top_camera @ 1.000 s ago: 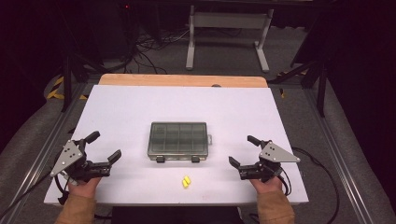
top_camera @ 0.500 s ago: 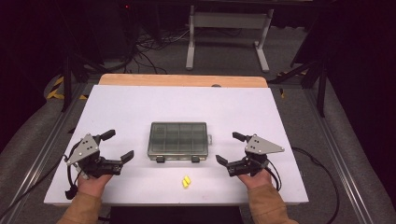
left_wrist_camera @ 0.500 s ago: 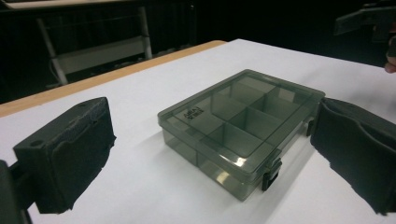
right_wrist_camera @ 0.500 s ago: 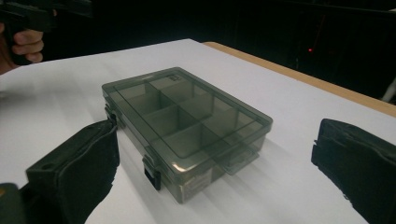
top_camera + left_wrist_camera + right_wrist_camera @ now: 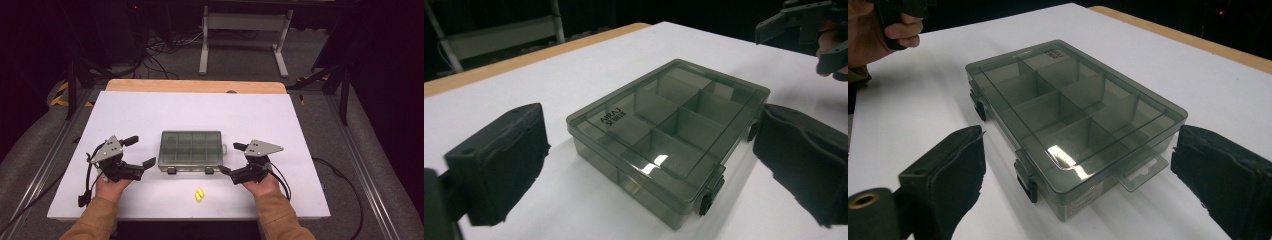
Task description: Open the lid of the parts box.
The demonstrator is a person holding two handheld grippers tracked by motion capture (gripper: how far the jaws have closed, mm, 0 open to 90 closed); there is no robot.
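A smoky clear compartment box (image 5: 191,149) lies shut in the middle of the white table, with two dark latches on its near side. My left gripper (image 5: 143,151) is just left of the box, open, its pads apart from the box's left end (image 5: 589,125). On the other side my right gripper (image 5: 229,158) is open too. Its jaws have just been closing a little, and the box end with the hang tab (image 5: 1140,172) lies between them untouched. A small yellow piece (image 5: 199,195) lies on the table in front of the box.
The white tabletop (image 5: 150,110) ends in a wooden strip (image 5: 195,86) at the far side. Behind it on the floor stand a grey metal frame (image 5: 243,30) and loose cables (image 5: 160,47). A cable trails from each gripper.
Both hands have moved inward from the table's sides, and each gripper now stands close beside an end of the box. The box and the yellow piece have not moved.
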